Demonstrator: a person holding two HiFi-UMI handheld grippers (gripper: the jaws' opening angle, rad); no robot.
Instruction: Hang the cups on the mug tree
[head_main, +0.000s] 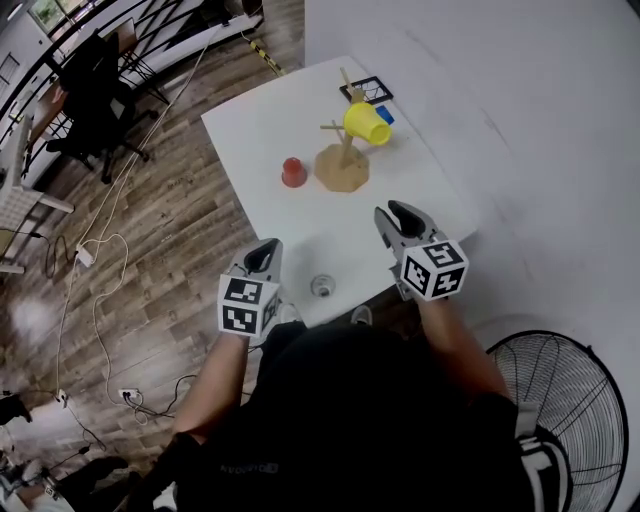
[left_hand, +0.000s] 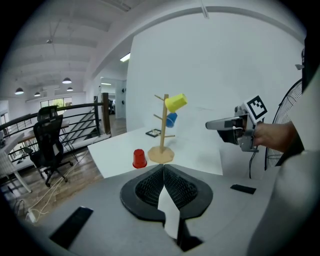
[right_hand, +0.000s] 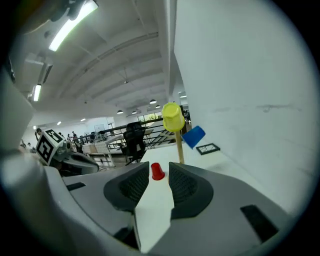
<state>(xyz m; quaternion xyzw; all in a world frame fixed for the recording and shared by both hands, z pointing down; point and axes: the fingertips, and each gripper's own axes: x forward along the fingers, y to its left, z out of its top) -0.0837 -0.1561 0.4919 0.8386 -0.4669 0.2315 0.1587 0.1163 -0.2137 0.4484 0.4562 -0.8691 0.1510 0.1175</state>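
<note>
A wooden mug tree (head_main: 343, 160) stands on the white table (head_main: 260, 130). A yellow cup (head_main: 366, 123) hangs from one of its upper pegs, and a blue cup (head_main: 384, 114) hangs just behind it. To the tree's left a red cup (head_main: 293, 172) sits upside down on the table. My left gripper (head_main: 264, 256) hovers at the table's near edge, shut and empty. My right gripper (head_main: 398, 218) is over the near right part of the table, its jaws open with nothing between them. In the right gripper view the red cup (right_hand: 157, 171) shows far off through the gap.
A black-framed marker card (head_main: 366, 91) lies behind the tree. A small grey round object (head_main: 322, 286) sits near the table's front edge. A floor fan (head_main: 570, 400) stands at the right, an office chair (head_main: 95, 90) and cables on the wooden floor at the left.
</note>
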